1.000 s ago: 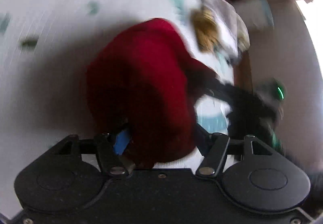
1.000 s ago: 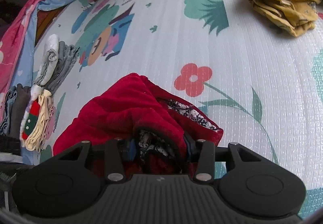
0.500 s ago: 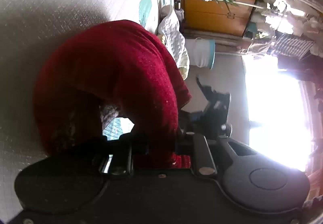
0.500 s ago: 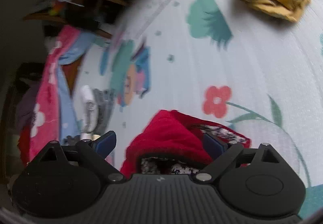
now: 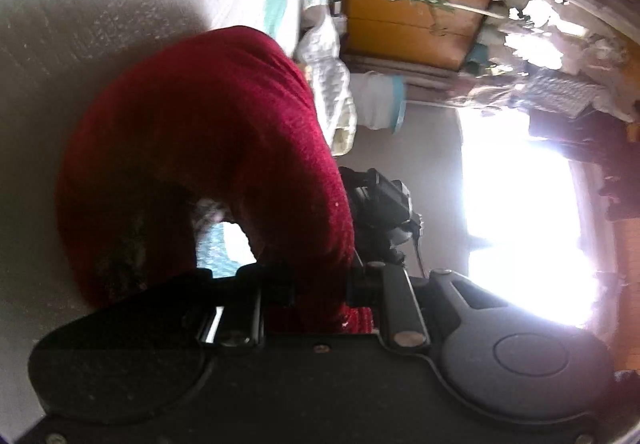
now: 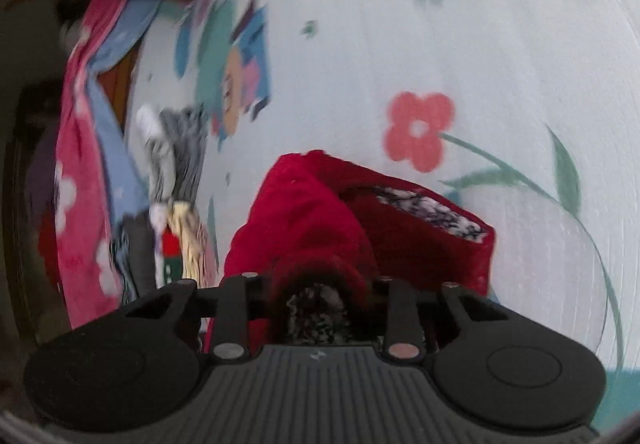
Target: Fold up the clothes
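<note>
Red fleece garment (image 6: 320,220) bunches on a white play mat (image 6: 500,56) printed with flowers.
Left tool (image 5: 316,292) and right tool (image 6: 320,304), its jaws having just narrowed, pinch it; folded clothes (image 6: 176,148) line the mat's edge.

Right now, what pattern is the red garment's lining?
Black-and-white speckled print on the red garment lining; clearest in the right wrist view.

Red garment (image 6: 304,212), blk/wht print lining

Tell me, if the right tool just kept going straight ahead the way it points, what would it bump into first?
The right tool is already clamped on the red garment, having just closed on it. Pushing on, it would probably drive deeper into that bunched cloth, then reach the play mat beyond.
</note>
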